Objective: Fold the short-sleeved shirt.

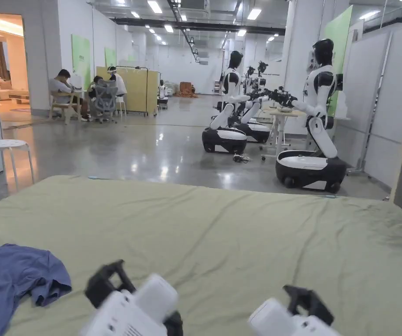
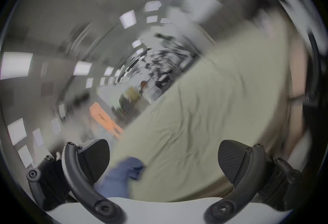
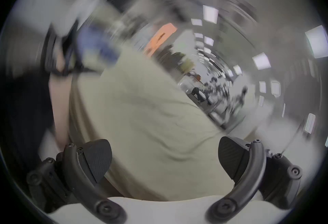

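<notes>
Shirt plain blue. Bed sheet pale olive-green, unpatterned. Gripper pads black, finely ribbed; housings white.

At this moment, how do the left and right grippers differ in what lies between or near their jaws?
The left gripper has the crumpled blue shirt just ahead of its jaws, beside one pad; the right gripper has bare green sheet there. In the head view, the left gripper sits close to the shirt, the right gripper well away from it. Both are open and hold nothing.
</notes>
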